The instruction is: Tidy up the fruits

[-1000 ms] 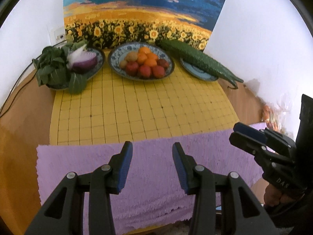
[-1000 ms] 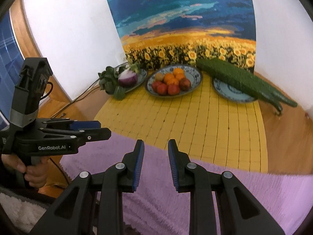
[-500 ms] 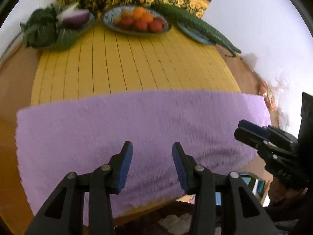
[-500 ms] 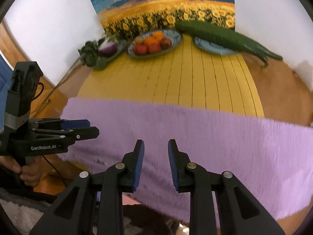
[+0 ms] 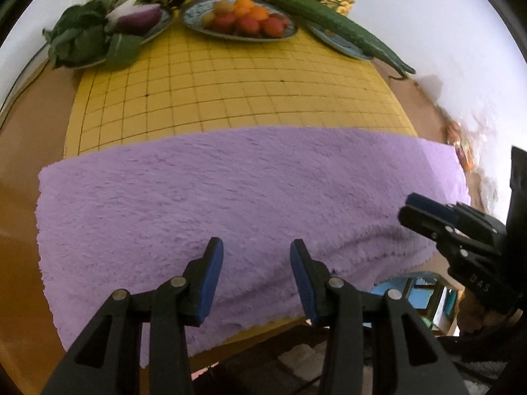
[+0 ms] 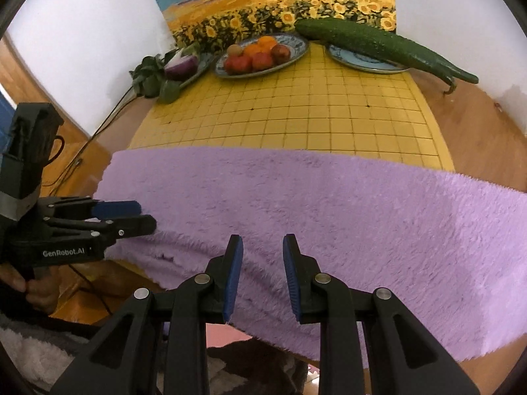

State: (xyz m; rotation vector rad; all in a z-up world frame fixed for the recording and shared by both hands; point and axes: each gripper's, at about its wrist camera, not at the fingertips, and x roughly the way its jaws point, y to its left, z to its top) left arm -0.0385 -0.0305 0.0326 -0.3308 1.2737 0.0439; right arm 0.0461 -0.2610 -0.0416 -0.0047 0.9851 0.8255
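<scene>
While the fruits [image 5: 245, 19] sit heaped on the middle plate [image 5: 197, 26] at the far end of the surface [image 5: 29, 204], seemingly gathered there away from the vegetables, the left wrist view shows the left hand-held gripper [image 5: 256, 279] tilted steeply down over the near edge of the purple towel [image 5: 230, 197], its jaws narrowly parted and empty; the right hand-held gripper [image 5: 408, 212] enters from the right, low over the towel's corner; in the right wrist view, the fruits [image 6: 257, 56] lie far off between a plate of greens and onion [image 6: 171, 69] and a long cucumber [image 6: 378, 46] resting across its own plate; the right hand-held gripper [image 6: 263, 279] slants down at the towel's [image 6: 329, 204] near hem, jaws almost closed on nothing, well apart from any fruit.
</scene>
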